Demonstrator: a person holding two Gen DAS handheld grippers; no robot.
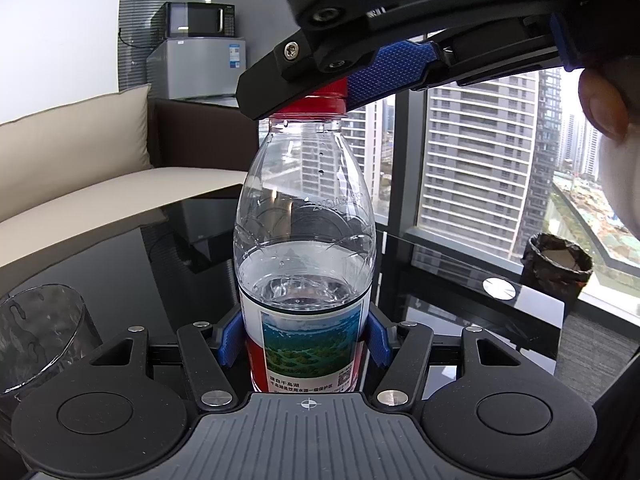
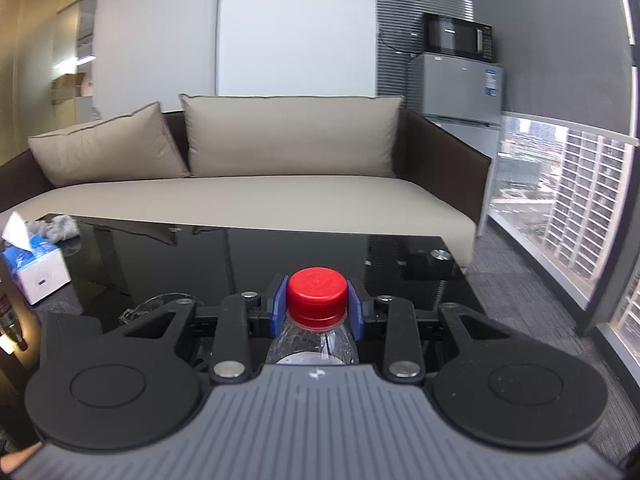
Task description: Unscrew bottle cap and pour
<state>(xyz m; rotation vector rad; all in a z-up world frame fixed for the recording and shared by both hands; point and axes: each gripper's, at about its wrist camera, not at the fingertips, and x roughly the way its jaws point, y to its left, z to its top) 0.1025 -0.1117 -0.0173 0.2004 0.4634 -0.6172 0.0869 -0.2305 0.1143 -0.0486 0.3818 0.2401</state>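
Holding the bottle (image 1: 304, 248) upright with left gripper (image 1: 304, 340) jaws clenched on its label, above the table (image 1: 120, 264); right gripper (image 2: 318, 304) jaws clamped on red cap (image 2: 317, 292). Cap not yet off, glass (image 1: 36, 332) near left edge looking empty; unscrewing and pouring left.

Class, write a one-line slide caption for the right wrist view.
Right gripper clamps the red cap of a clear water bottle above a black glass table.

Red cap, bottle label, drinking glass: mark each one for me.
red cap (image 2: 317, 287): right wrist view, on its top face.
bottle label (image 1: 305, 344): left wrist view, on the landscape print.
drinking glass (image 1: 38, 334): left wrist view, on its clear side wall.
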